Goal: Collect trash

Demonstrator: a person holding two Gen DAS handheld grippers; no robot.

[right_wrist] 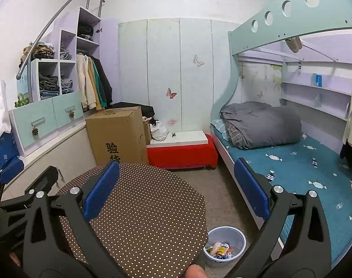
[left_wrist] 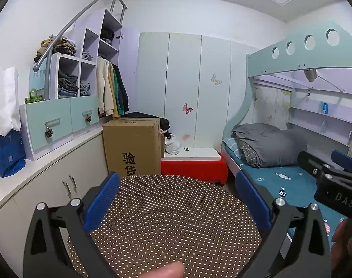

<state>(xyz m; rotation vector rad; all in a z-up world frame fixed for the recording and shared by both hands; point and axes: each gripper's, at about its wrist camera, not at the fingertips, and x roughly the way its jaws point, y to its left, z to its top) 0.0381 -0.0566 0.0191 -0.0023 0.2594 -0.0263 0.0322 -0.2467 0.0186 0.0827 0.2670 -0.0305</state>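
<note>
A round table with a brown polka-dot cloth [left_wrist: 171,220] [right_wrist: 148,208] fills the foreground of both views. My left gripper [left_wrist: 178,199] hovers over it, open, nothing between its blue fingers [left_wrist: 101,201]. My right gripper [right_wrist: 176,185] is also open and holds nothing; it shows at the right edge of the left wrist view as well [left_wrist: 333,180]. On the floor to the right of the table stands a small white bin [right_wrist: 224,245] with several wrappers inside. No loose trash shows on the tablecloth.
A cardboard box [right_wrist: 118,134] and a red-skirted low stand [right_wrist: 182,153] sit behind the table. A bunk bed with a teal sheet and grey duvet [right_wrist: 261,125] runs along the right. Cabinets and shelves [left_wrist: 60,125] line the left wall. A fingertip [left_wrist: 166,271] shows at the bottom.
</note>
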